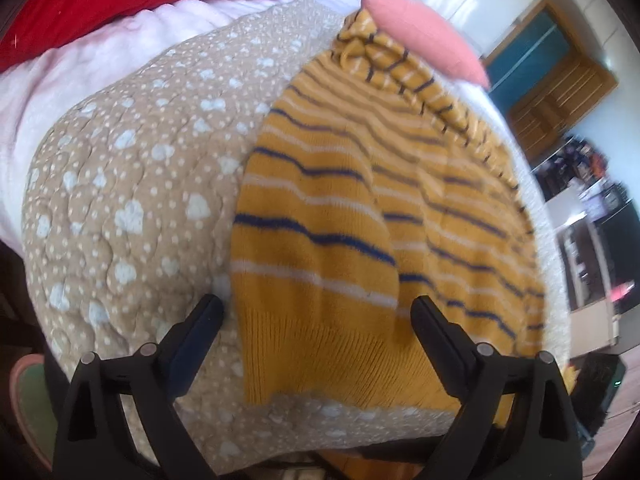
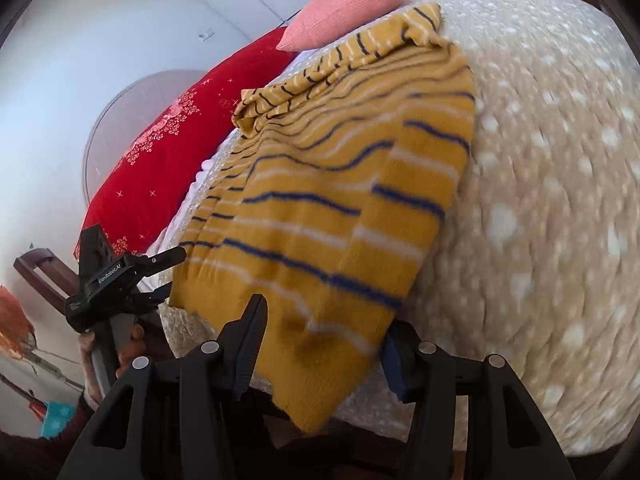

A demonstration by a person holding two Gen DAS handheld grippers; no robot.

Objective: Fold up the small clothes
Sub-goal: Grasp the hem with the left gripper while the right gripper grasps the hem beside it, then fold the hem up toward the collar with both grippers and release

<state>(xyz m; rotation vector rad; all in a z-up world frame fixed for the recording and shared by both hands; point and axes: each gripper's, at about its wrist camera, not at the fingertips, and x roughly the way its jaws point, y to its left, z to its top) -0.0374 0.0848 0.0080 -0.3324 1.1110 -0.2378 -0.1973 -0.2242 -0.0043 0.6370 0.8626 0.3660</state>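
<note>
A bed takes up most of the scene, under a tan quilt dotted white. At its far end lie a red pillow and a pink cushion. A white wall stands on the left; on the right are a wooden door and dark, cluttered shelves. Bright daylight fills the room.

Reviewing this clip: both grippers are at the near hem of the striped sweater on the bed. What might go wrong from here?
1. The sweater's hem overhangs the edge of the quilt; a tug may drag it off.
2. The left gripper is open around the hem, so closing might pinch only the top layer.
3. The right gripper is open over a corner, its far finger under the fabric; it may snag the quilt.
</note>
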